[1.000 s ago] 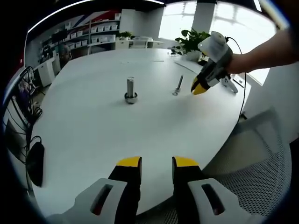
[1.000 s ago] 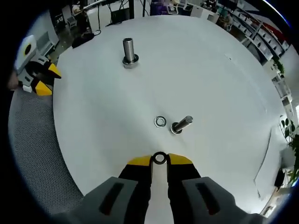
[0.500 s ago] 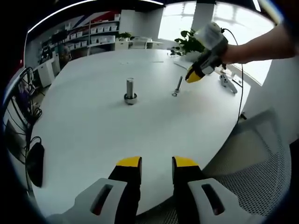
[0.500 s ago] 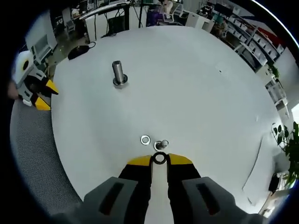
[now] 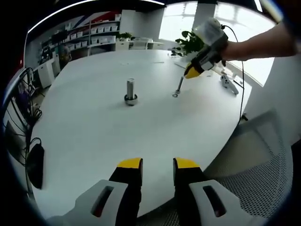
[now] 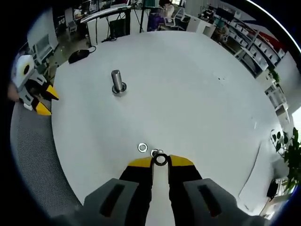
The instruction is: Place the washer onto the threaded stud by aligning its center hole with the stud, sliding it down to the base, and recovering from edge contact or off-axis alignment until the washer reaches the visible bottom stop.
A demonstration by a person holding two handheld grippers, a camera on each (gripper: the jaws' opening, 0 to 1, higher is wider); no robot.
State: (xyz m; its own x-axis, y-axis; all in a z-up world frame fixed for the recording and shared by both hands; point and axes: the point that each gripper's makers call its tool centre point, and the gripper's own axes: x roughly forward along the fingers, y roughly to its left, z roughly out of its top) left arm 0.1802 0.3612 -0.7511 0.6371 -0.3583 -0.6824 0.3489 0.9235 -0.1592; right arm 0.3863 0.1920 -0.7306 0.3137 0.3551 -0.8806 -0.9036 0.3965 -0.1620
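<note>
The threaded stud (image 5: 130, 92) (image 6: 117, 82) stands upright on its base near the middle of the white table (image 5: 94, 132). My right gripper (image 6: 161, 161) (image 5: 194, 72) is shut on a small dark washer (image 6: 161, 159), held edge-up between the yellow tips, well above the table and far from the stud. Below it a second washer (image 6: 142, 147) (image 5: 175, 94) lies flat beside a loose bolt (image 5: 180, 84) (image 6: 154, 152) lying on its side. My left gripper (image 5: 157, 165) (image 6: 41, 100) hangs open over the near table edge with nothing between its jaws.
A grey mesh chair (image 5: 256, 169) (image 6: 28, 155) stands at the table's edge. A black mouse-like object (image 5: 35, 162) (image 6: 77, 54) lies near the rim. A white cable and a small tool (image 5: 230, 84) rest at the far right, by a plant (image 5: 190, 42).
The right gripper has risen and pulled back with the washer, so the table looks smaller in its view. The left gripper has stayed put.
</note>
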